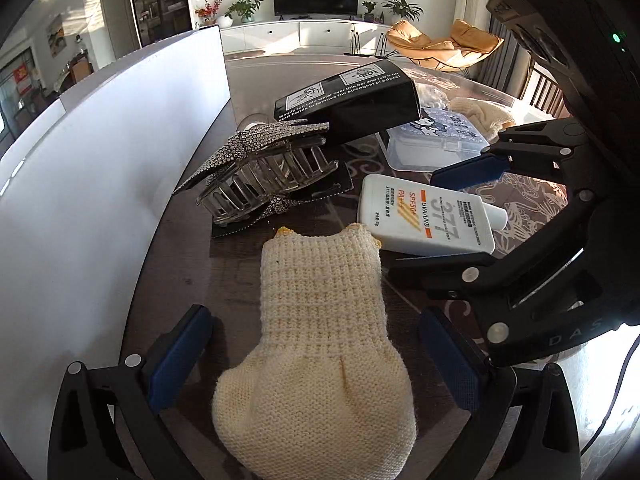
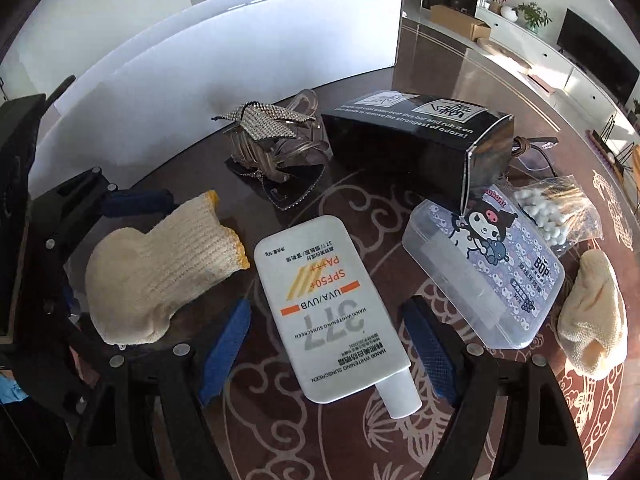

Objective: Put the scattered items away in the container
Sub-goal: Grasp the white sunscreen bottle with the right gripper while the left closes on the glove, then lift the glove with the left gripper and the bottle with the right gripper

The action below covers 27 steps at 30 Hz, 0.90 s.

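Observation:
A cream knitted glove (image 1: 320,320) (image 2: 160,268) lies on the dark table between the fingers of my left gripper (image 1: 316,360), which is open with a gap on each side. A white sunscreen bottle (image 2: 328,300) (image 1: 424,216) lies flat between the blue pads of my right gripper (image 2: 326,344), also open and not touching it. In the left wrist view the right gripper (image 1: 436,220) hangs over the bottle from the right. The white box container (image 1: 100,160) (image 2: 240,48) stands along the left and far side.
A rhinestone hair claw (image 1: 256,168) (image 2: 272,136) and a black carton (image 1: 352,100) (image 2: 416,136) lie beyond the glove. A clear cartoon-printed case (image 2: 488,264), a bag of cotton swabs (image 2: 552,208) and a second cream glove (image 2: 592,320) sit to the right.

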### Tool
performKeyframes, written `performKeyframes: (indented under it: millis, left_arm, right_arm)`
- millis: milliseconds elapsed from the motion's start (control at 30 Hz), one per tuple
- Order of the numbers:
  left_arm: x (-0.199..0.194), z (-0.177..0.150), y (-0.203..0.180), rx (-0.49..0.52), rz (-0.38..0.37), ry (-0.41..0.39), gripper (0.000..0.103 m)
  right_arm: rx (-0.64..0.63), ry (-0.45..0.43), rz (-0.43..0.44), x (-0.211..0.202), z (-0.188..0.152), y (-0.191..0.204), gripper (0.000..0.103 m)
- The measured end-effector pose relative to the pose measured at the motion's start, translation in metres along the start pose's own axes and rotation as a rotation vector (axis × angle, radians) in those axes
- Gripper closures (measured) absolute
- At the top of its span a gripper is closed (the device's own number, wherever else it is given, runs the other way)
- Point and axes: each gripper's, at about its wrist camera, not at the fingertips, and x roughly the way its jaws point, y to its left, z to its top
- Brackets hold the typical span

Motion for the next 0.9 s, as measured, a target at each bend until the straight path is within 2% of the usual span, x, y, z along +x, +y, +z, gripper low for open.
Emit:
performKeyframes:
  millis: [67,133,200,300,400,433,500,633,700,767,833,900]
  left_arm:
    - [-0.001,0.0,0.0,0.0,0.0,0.001,0.0]
    - [-0.001,0.0,0.0,-0.001,0.001,0.0,0.0]
    - [-0.002,0.0,0.0,-0.002,0.006,0.0,0.0]
    - [-0.004,0.0,0.001,0.006,-0.002,0.002,0.0]
    - [-0.004,-0.001,-0.017,0.109,-0.065,0.001,0.0]
    - [-0.006,-0.003,-0.025,0.142,-0.089,-0.007,0.006]
    - [-0.01,-0.009,-0.042,0.173,-0.118,-0.018,0.012]
    - [-0.023,-0.025,-0.078,0.232,-0.18,-0.023,0.014]
    - [-0.027,-0.031,-0.093,0.255,-0.177,-0.022,0.014]
    - [-0.028,-0.031,-0.099,0.237,-0.161,-0.019,0.012]
    - [-0.024,-0.029,-0.098,0.222,-0.143,0.001,0.0]
    - [-0.022,-0.025,-0.093,0.194,-0.14,0.005,0.0]
  right_arm:
    - [0.016,-0.007,-0.016,0.002,0.002,0.0,0.027]
    - [0.04,-0.028,-0.035,-0.002,-0.001,-0.002,0.047]
    - [0.079,-0.031,-0.053,-0.007,-0.01,-0.01,0.051]
    - [0.136,-0.051,-0.088,-0.022,-0.042,-0.02,0.051]
    - [0.23,-0.069,-0.143,-0.047,-0.091,-0.03,0.051]
    - [0.257,-0.074,-0.165,-0.057,-0.11,-0.033,0.051]
    - [0.307,-0.086,-0.215,-0.075,-0.146,-0.039,0.051]
    - [0.411,-0.112,-0.257,-0.106,-0.207,-0.038,0.051]
    - [0.415,-0.13,-0.285,-0.114,-0.22,-0.034,0.051]
    - [0.413,-0.142,-0.306,-0.115,-0.222,-0.03,0.051]
    - [0.408,-0.152,-0.326,-0.113,-0.224,-0.033,0.05]
    - [0.411,-0.165,-0.33,-0.113,-0.222,-0.033,0.049]
